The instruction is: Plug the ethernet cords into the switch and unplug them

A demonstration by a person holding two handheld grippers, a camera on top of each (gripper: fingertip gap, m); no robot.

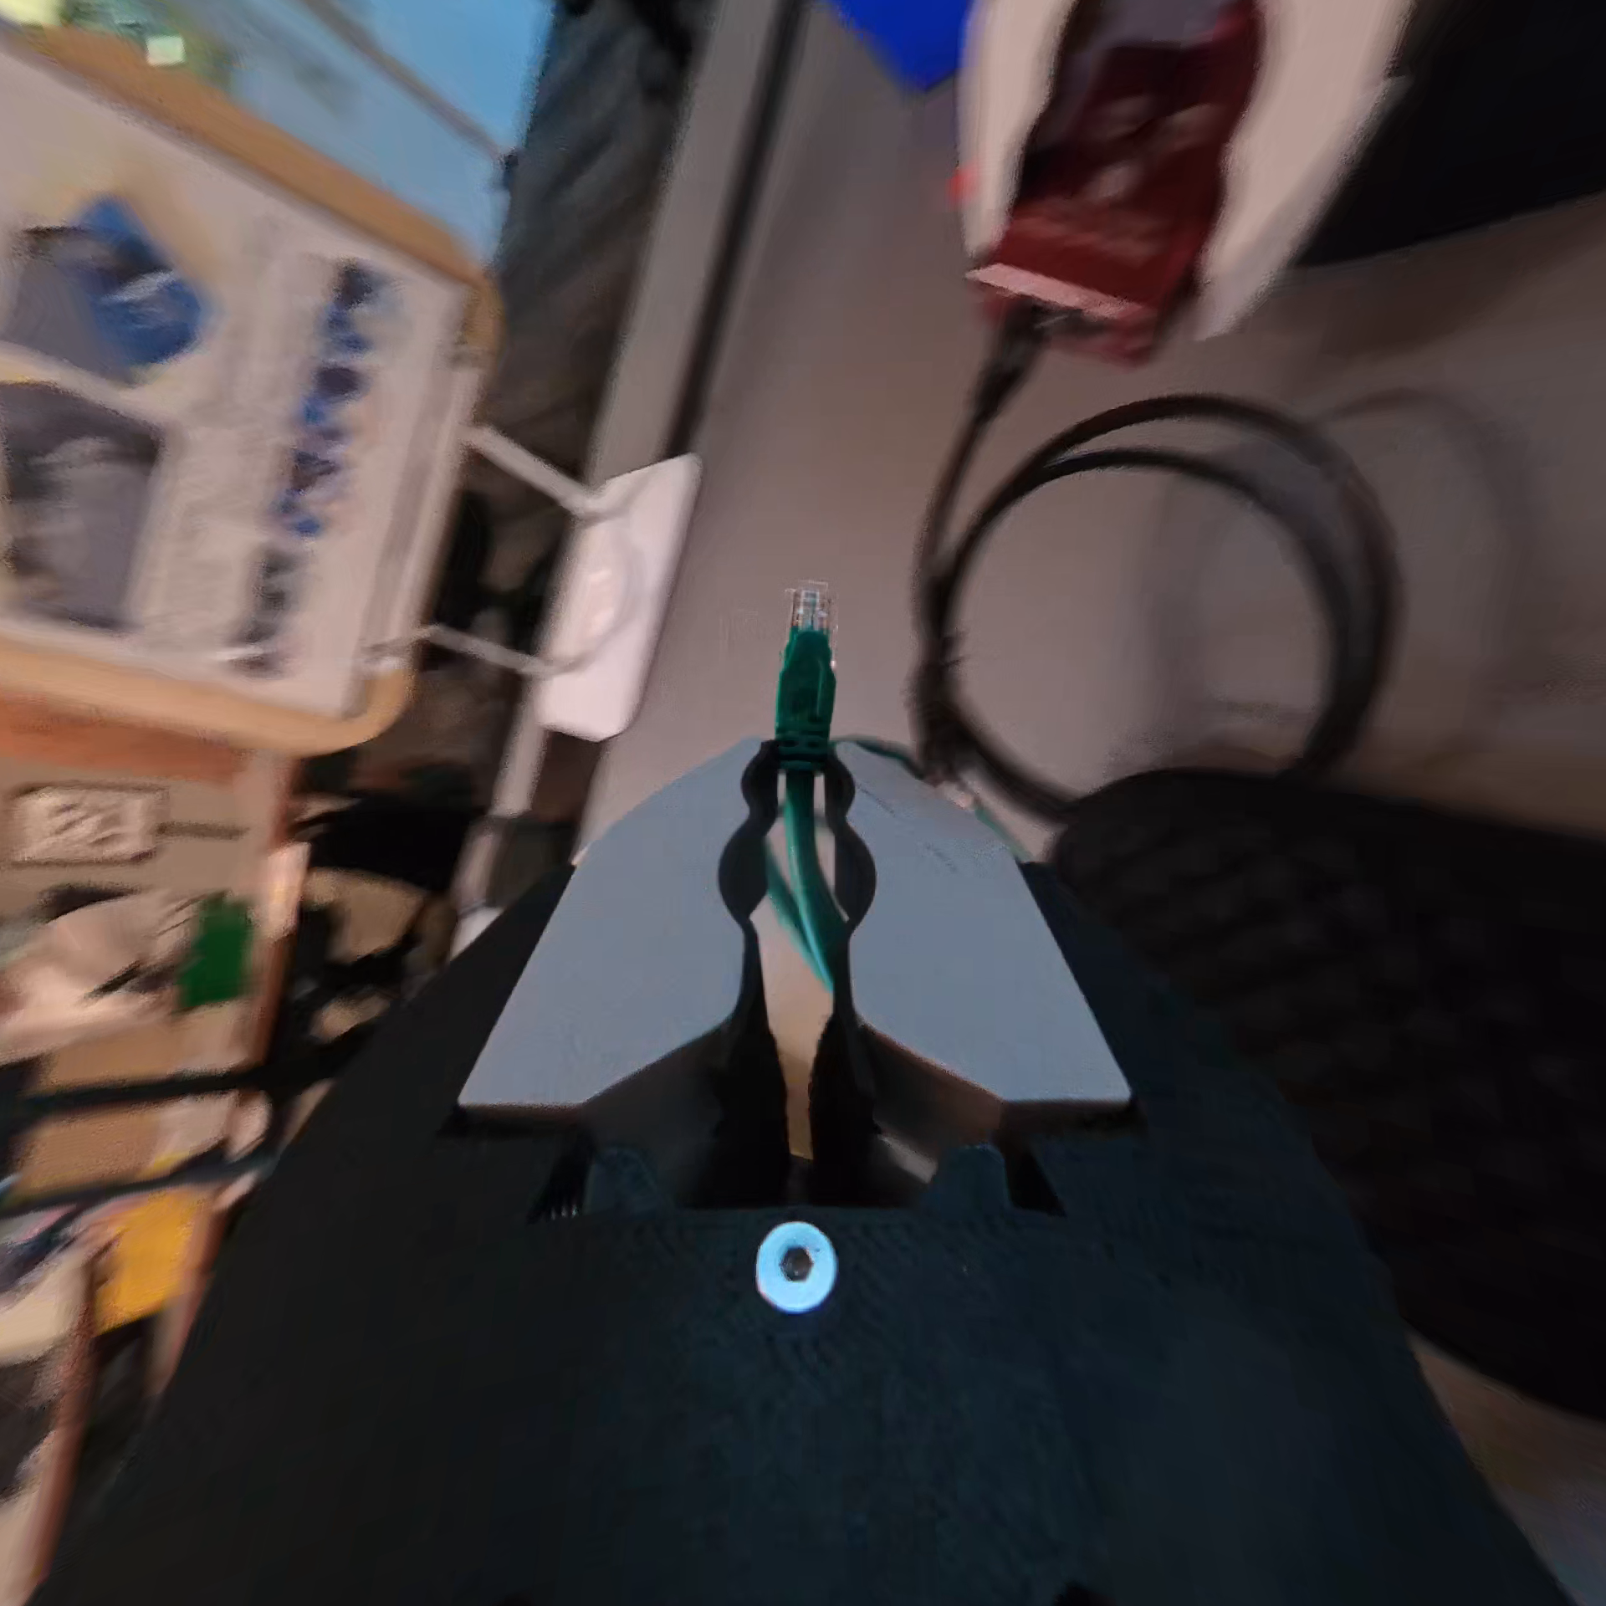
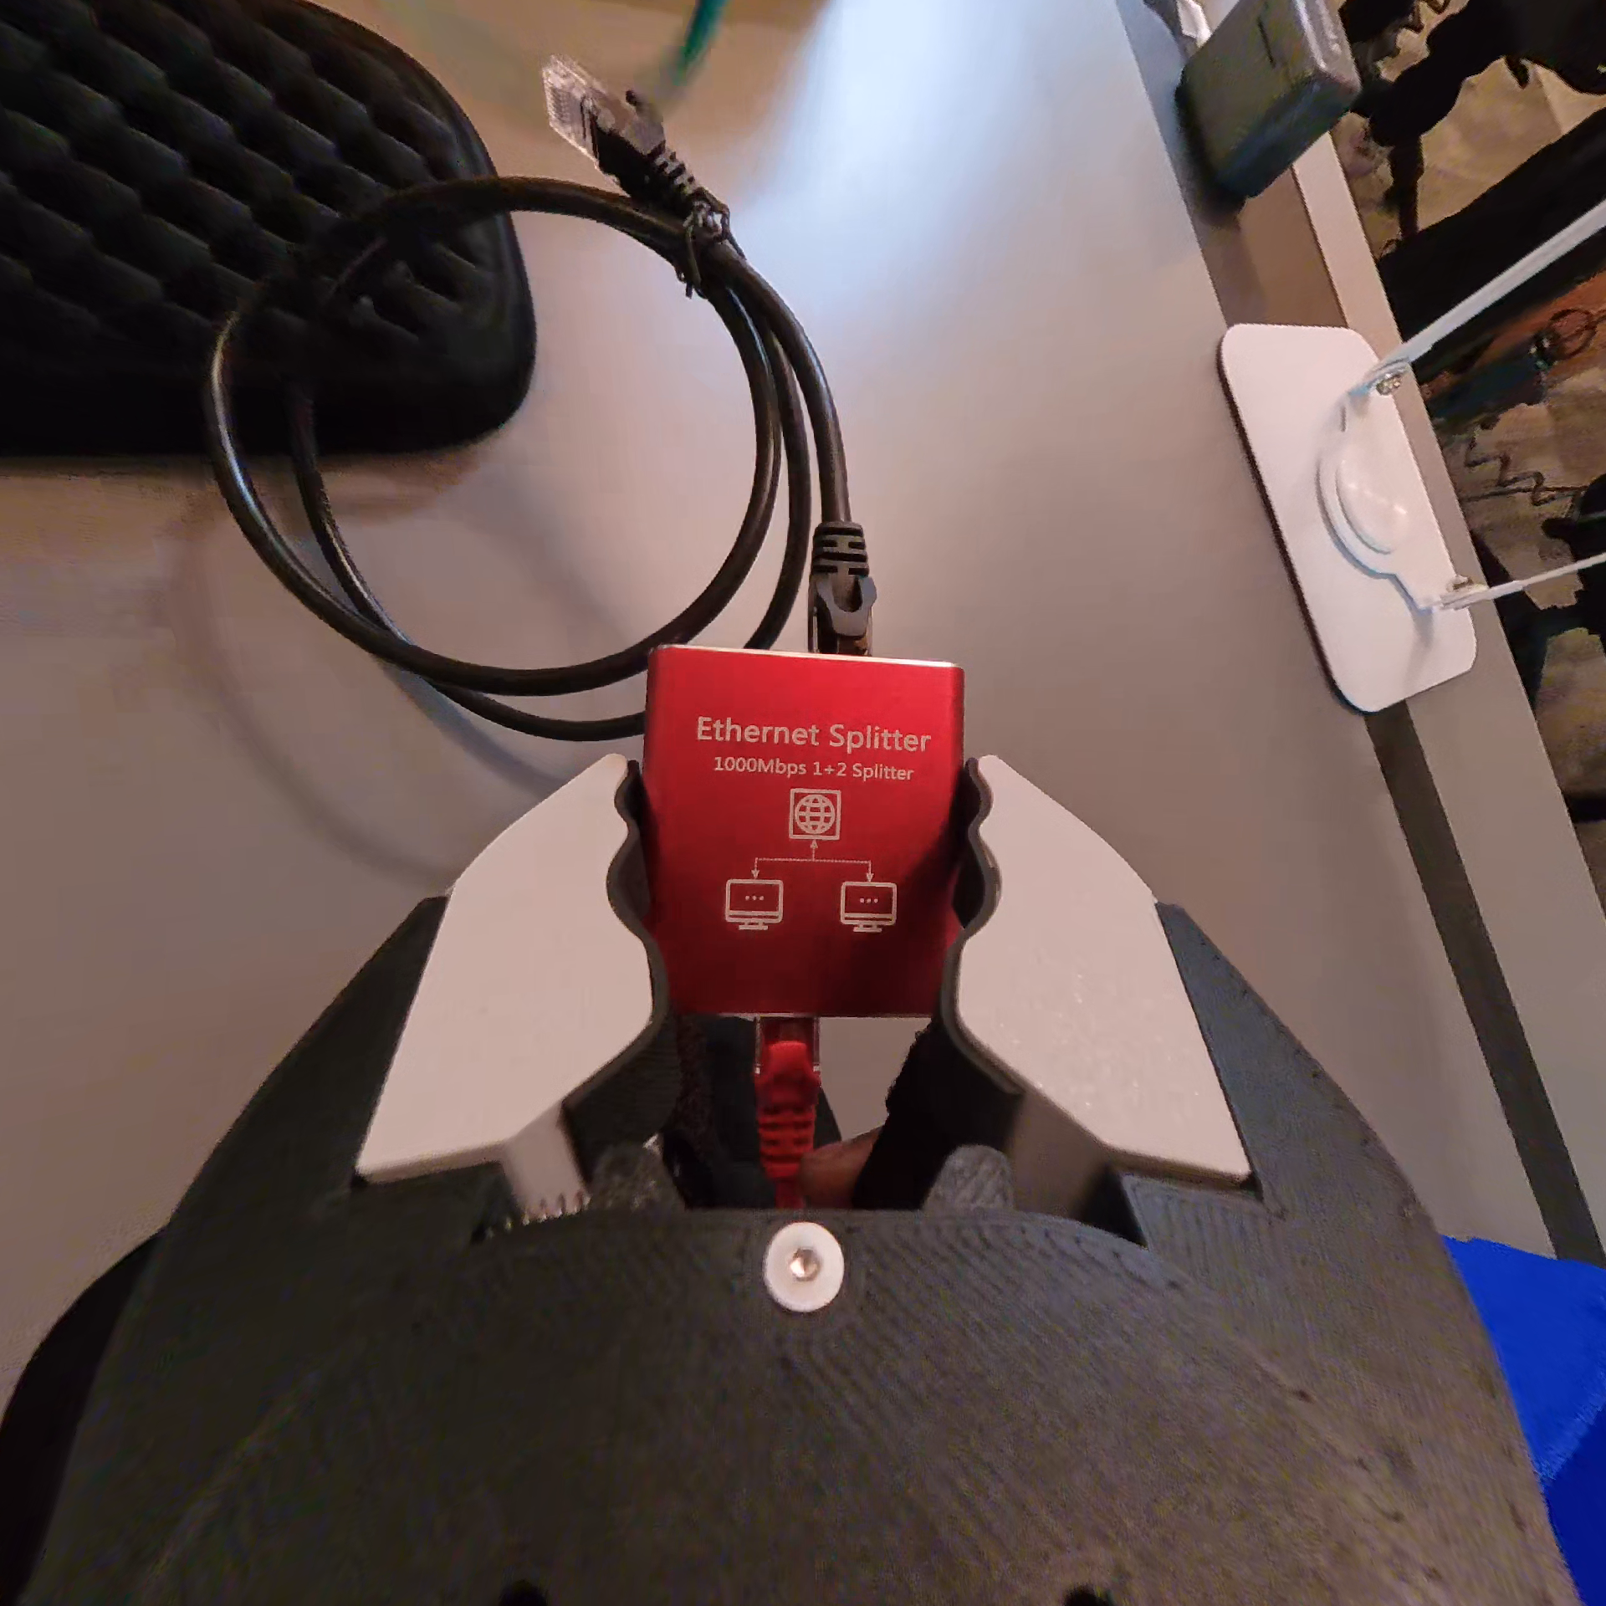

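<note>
My right gripper (image 2: 804,773) is shut on a red switch box (image 2: 804,834) and holds it over the grey desk. A black cord (image 2: 839,574) is plugged into the box's far end and coils to the left, its free clear plug (image 2: 578,100) lying loose. A red cord (image 2: 786,1095) is plugged into the near end. My left gripper (image 1: 801,754) is shut on a green cord (image 1: 808,678) just behind its clear plug, which points forward. The red switch (image 1: 1121,200) and black coil (image 1: 1156,600) show blurred ahead of it in the left wrist view.
A black mesh pad (image 2: 217,217) lies at the left of the desk (image 2: 999,434). A white plate with a bracket (image 2: 1356,521) sits at the desk's right edge, a dark grey box (image 2: 1269,96) beyond it. Shelves with clutter (image 1: 174,434) stand off the desk. Left tips to right tips: about 20 cm.
</note>
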